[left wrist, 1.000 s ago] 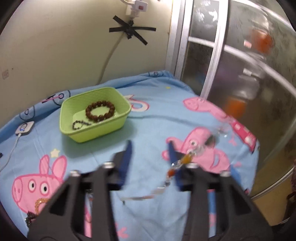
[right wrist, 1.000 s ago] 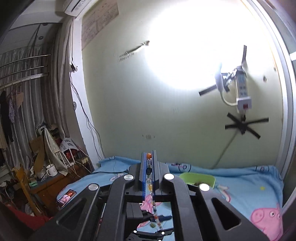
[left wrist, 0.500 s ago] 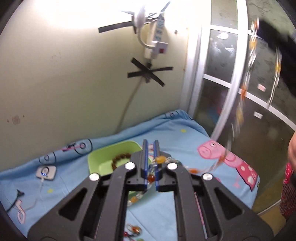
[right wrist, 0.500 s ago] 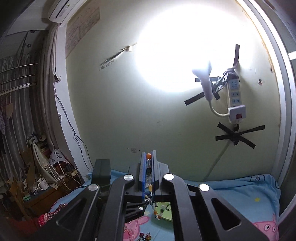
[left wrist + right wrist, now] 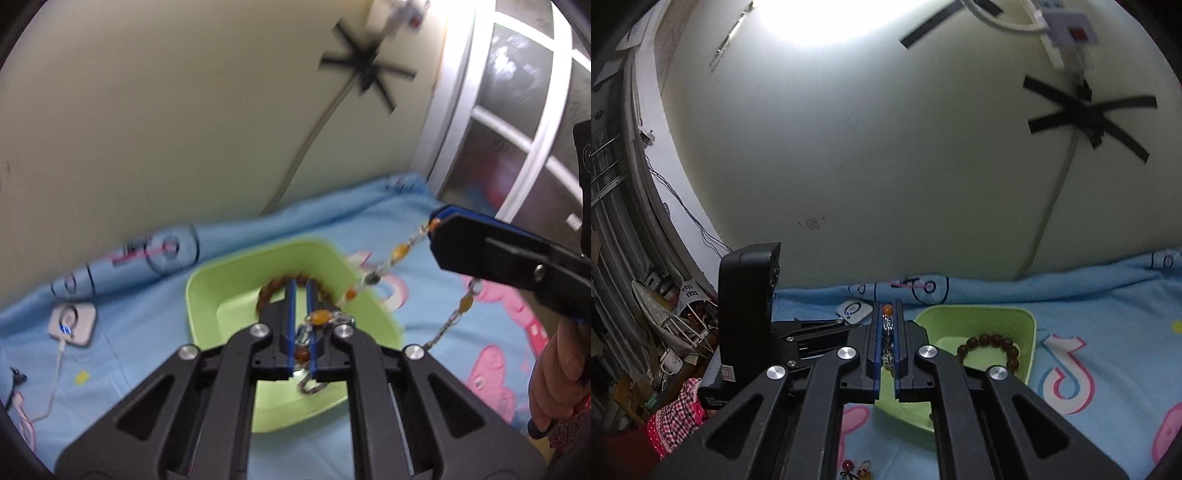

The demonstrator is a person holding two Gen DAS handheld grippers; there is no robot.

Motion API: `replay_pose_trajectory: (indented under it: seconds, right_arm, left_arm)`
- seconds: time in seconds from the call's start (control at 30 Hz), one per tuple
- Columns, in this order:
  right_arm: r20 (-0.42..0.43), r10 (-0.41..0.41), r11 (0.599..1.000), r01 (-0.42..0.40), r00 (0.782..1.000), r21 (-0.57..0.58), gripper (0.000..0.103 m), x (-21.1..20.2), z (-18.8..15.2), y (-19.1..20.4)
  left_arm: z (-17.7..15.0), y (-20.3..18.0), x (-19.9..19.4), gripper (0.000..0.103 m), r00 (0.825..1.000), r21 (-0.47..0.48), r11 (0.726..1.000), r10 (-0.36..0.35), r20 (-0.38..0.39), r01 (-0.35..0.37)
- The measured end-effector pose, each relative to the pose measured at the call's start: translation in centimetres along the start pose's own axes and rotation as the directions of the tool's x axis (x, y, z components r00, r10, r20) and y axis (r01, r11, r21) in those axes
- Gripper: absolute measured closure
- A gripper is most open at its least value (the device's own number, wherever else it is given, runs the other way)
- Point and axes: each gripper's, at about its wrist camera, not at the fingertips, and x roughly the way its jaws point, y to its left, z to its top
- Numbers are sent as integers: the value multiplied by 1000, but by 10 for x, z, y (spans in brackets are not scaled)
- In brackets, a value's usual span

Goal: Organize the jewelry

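Note:
A beaded chain necklace [image 5: 384, 271] with orange and clear beads hangs between both grippers above a green tray [image 5: 229, 288]. My left gripper [image 5: 302, 291] is shut on one end of it. My right gripper [image 5: 887, 321] is shut on the other end; it also shows in the left wrist view [image 5: 434, 225], up at the right. A brown bead bracelet [image 5: 993, 345] lies in the green tray [image 5: 1027, 325]. The left gripper's body [image 5: 750, 295] shows at the left of the right wrist view.
The tray sits on a blue cartoon-print bedsheet [image 5: 424, 206] against a cream wall. A small white charger device [image 5: 72, 323] with a cable lies left of the tray. More jewelry [image 5: 857, 470] lies on the sheet below the right gripper. A glass door [image 5: 524, 110] is at the right.
Both grippers have come down from high in the air towards the green tray, carrying the necklace between them. The tray is now directly under the left gripper.

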Motion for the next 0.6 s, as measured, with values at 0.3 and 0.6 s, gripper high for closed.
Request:
replay_pose_trajectory:
  seconds: [0.3, 0.6]
  right_arm:
    - [-170, 75, 992, -56, 983, 117, 103, 71, -45, -26]
    - [3, 58, 998, -58, 998, 24, 64, 5, -34, 19]
  left_arm:
    - [-34, 21, 19, 60, 971, -29, 998, 48, -235, -56]
    - [-40, 14, -68, 41, 988, 2, 995, 98, -119, -98]
